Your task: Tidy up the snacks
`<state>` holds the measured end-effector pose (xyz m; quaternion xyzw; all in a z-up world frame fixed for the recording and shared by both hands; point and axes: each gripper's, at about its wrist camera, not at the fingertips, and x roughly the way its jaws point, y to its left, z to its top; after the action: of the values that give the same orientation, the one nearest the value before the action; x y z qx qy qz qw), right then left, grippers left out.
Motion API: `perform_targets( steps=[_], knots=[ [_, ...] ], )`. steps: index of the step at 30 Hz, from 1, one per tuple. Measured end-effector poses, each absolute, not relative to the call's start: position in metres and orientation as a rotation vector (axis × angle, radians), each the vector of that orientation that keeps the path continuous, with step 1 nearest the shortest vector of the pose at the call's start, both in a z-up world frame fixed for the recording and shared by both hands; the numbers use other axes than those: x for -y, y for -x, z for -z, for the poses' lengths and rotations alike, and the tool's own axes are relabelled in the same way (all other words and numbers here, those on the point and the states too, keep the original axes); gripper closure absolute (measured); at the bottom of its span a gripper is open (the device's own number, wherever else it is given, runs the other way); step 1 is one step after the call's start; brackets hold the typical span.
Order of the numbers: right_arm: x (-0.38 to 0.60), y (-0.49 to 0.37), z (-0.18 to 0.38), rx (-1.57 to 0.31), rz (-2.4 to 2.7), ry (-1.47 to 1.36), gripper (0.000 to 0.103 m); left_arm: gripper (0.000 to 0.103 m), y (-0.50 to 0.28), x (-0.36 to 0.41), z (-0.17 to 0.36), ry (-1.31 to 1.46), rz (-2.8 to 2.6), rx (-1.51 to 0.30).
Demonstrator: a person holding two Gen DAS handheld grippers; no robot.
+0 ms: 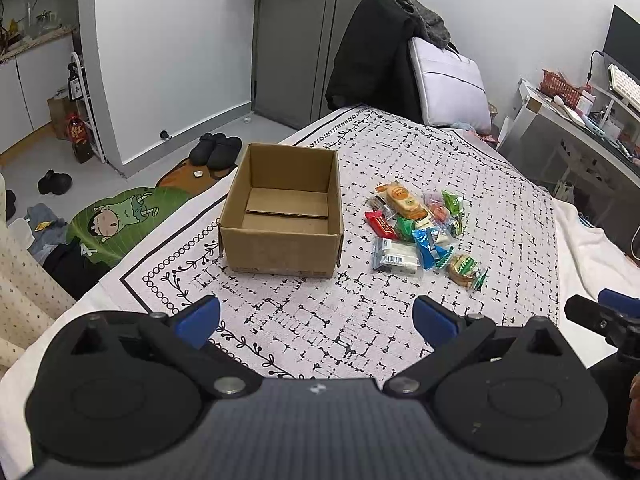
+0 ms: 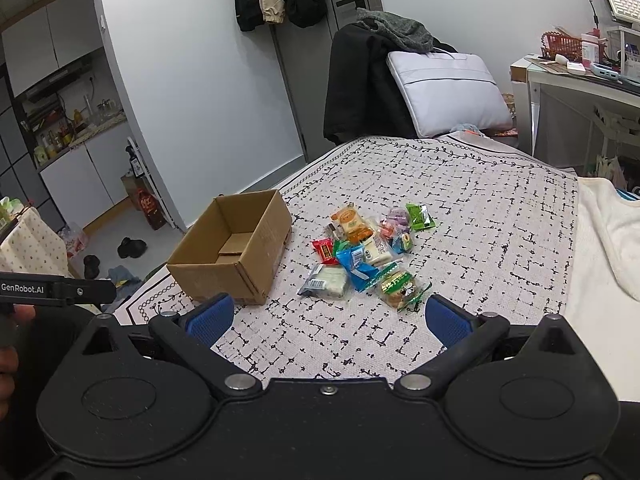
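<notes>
An empty brown cardboard box (image 1: 282, 236) (image 2: 236, 268) stands open on the patterned cloth. To its right lies a pile of several wrapped snacks (image 1: 420, 230) (image 2: 368, 256), among them an orange pack (image 1: 402, 200), a red bar (image 1: 381, 224) and a white pack (image 1: 396, 258). My left gripper (image 1: 316, 320) hovers open over the near cloth, short of the box and the pile. My right gripper (image 2: 330, 320) is open too, just short of a green-wrapped biscuit (image 2: 400, 290). Neither holds anything.
The cloth (image 1: 320, 320) covers a bed. A white towel (image 2: 600, 264) lies at its right edge. A grey bag (image 2: 444, 90) and dark coats on a chair stand beyond the far end. A desk (image 2: 580, 80) is at the right; shoes (image 1: 216, 150) and clothes lie on the floor at left.
</notes>
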<state>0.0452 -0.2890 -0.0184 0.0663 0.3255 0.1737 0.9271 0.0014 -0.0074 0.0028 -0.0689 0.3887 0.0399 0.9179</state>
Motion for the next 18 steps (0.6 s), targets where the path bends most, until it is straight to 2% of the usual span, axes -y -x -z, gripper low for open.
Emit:
perform_targets(
  steps=[18],
  knots=[
    [0.2888,-0.0445,0.0198,-0.67,-0.356,-0.133,0.0,0.001,-0.0004,0.0078,-0.0008,0.145,-0.08,-0.803]
  ],
)
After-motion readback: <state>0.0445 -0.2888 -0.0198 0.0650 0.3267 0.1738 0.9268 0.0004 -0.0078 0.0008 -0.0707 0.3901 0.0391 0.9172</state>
